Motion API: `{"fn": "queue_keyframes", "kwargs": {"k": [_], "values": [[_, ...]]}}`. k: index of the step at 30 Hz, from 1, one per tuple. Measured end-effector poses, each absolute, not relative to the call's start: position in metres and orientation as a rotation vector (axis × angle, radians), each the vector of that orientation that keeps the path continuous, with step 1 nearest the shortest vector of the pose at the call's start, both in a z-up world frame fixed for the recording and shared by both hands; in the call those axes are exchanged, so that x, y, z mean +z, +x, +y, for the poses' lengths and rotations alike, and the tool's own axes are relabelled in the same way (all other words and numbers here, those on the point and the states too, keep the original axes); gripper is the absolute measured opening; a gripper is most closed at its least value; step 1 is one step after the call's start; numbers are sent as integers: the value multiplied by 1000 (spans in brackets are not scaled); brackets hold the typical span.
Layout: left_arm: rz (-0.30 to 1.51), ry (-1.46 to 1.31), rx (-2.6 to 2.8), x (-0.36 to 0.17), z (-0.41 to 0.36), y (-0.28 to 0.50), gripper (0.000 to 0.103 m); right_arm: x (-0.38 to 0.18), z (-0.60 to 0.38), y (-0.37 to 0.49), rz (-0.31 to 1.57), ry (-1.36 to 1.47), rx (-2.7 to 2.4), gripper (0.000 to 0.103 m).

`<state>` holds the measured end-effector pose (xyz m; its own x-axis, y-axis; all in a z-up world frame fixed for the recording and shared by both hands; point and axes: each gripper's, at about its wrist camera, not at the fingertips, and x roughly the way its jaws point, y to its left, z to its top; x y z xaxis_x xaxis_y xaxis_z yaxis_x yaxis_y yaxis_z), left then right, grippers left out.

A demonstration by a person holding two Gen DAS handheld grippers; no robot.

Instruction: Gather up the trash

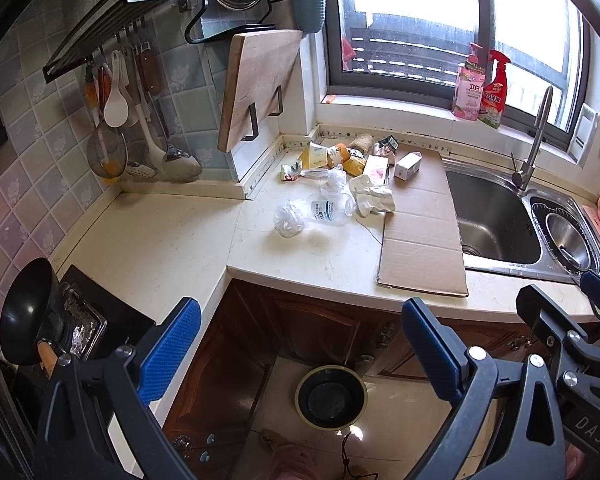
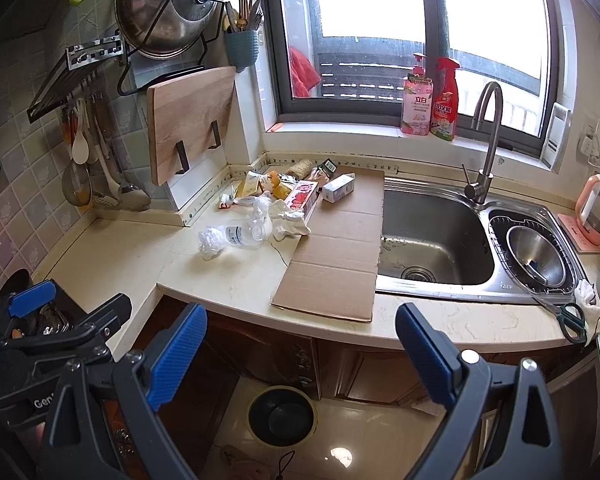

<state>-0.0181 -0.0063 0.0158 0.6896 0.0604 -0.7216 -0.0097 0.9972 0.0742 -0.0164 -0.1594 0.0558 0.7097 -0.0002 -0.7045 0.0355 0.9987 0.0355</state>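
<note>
— Kitchen counter (image 2: 120, 252), far corner: trash pile (image 2: 276, 196), plastic bottle (image 2: 244, 236), crumpled tissue (image 2: 290, 222), flat cardboard (image 2: 336, 248) right, beside sink (image 2: 432, 236).
— Tongs?
— Left gripper (image 1: 300, 356), right gripper (image 2: 302, 356): both spread apart, empty, near side, above floor bin (image 2: 282, 414).

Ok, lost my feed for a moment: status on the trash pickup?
Left claw open, empty. Right claw open, empty. Trash pile untouched on counter; bin on floor below. Nothing in the way.
</note>
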Motion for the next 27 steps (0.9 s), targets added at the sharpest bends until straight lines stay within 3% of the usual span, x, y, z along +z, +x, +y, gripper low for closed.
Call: {"fn": "queue_keyframes", "kwargs": {"k": [18,27], "values": [[792,79,59,30,-11,-22,99,63,-161,-16,759,52,25,96],[817,72,-3,24,5,15,99,58,-150,11,769,81,4,96]]}}
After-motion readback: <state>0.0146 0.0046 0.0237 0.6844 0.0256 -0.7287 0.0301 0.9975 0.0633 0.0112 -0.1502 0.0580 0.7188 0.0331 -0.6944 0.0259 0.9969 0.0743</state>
